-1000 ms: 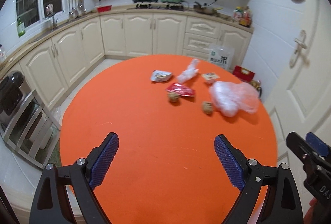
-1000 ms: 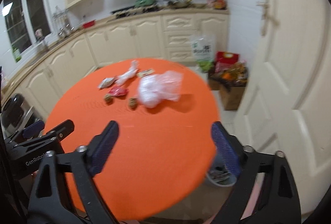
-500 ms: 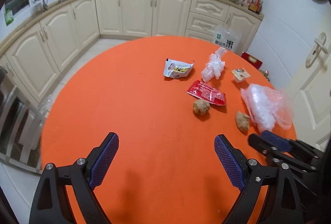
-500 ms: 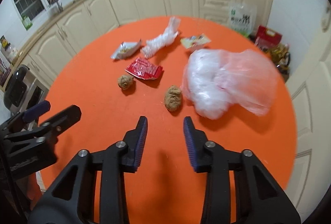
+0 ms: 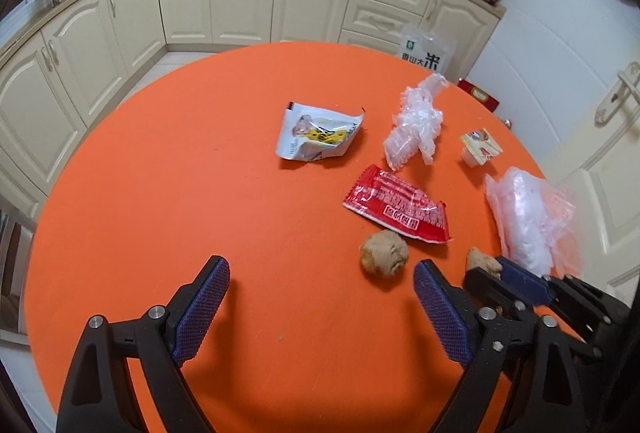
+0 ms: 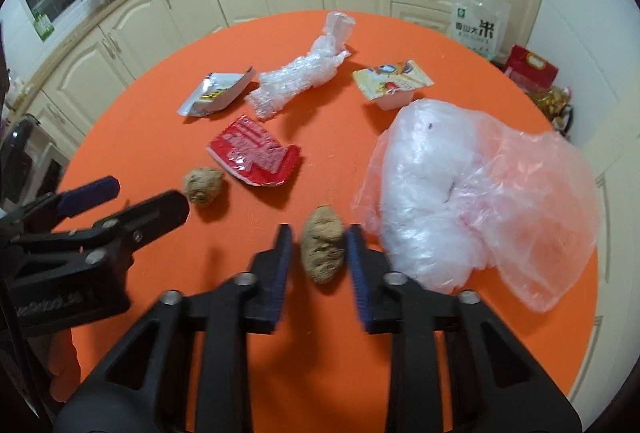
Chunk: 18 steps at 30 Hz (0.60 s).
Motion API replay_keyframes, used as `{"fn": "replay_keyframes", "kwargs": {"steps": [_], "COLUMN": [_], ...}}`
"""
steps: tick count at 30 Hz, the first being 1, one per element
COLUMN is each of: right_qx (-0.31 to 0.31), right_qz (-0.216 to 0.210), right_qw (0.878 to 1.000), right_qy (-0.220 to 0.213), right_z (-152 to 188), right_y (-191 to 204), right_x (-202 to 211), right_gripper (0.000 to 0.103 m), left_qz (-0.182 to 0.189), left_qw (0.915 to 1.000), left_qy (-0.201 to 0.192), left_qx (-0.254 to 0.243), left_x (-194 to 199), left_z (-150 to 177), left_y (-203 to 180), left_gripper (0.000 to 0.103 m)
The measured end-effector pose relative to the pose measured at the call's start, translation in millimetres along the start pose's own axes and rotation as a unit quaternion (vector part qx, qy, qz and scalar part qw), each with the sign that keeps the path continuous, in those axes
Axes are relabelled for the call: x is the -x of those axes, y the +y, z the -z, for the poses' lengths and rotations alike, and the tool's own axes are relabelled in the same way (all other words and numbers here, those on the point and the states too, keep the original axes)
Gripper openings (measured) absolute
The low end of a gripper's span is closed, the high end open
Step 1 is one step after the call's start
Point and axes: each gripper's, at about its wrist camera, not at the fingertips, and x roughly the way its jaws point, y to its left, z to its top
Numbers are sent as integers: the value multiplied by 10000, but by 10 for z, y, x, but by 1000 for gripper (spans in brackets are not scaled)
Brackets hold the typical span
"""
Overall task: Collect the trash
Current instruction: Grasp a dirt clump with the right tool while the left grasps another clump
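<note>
Orange round worktop (image 5: 160, 193) in a kitchen, trash scattered on its far right part. Right gripper (image 6: 318, 257) tilted down, fingers (image 6: 280, 261) closing around a brown wad (image 6: 322, 249) that lies on the worktop between them; slim gaps on both sides, pads not pressing. Just right of it, touching or nearly so, a big clear bag (image 6: 472, 201). Left gripper (image 5: 320, 297) low over bare worktop, fingers (image 5: 200, 309) wide and holding nothing, closing slightly. Second brown wad (image 5: 384, 259) just beyond its right finger. Behind that, a red wrapper (image 5: 396, 209) lying flat; farther back a white wrapper (image 5: 316, 137), crumpled plastic (image 5: 416, 125) and a small sealed cup (image 5: 480, 149), all apart from one another.
</note>
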Motion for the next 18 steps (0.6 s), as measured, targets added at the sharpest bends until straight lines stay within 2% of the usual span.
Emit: {"fn": "replay_keyframes", "kwargs": {"steps": [2,3,5,6,8,9,18], "right_qx": [-21,-30,-10,-20,-44,-67,-5], "right_qz": [-35,-53,-85,-103,-136,-153,-166], "right_qw": [10000,10000,10000,9999,9999,9999,9999], "right_qy": [-17,-25,-29,-26,-21,-21,-8], "right_z": [7,-6,-10,-14,-11,-8,41], "right_y": [-12,-19,-27,-40,-51,-70,-52], "right_x": [7,10,8,9,12,21,60], "right_gripper": [23,23,23,23,23,23,23], "left_qz": [73,-34,346,535,409,465,337], "left_qw": [9999,9999,9989,9978,9977,9971,9974], "left_qy": [107,20,-15,104,10,0,-39], "left_qx": [-41,-108,-306,-367,-544,-603,-635], "left_x": [-81,-54,-52,-72,-53,-48,0], "left_z": [-16,11,-15,-21,-19,-26,-61], "left_y": [-14,-45,-106,-124,-135,-134,5], "left_gripper": [77,75,39,31,26,22,22]}}
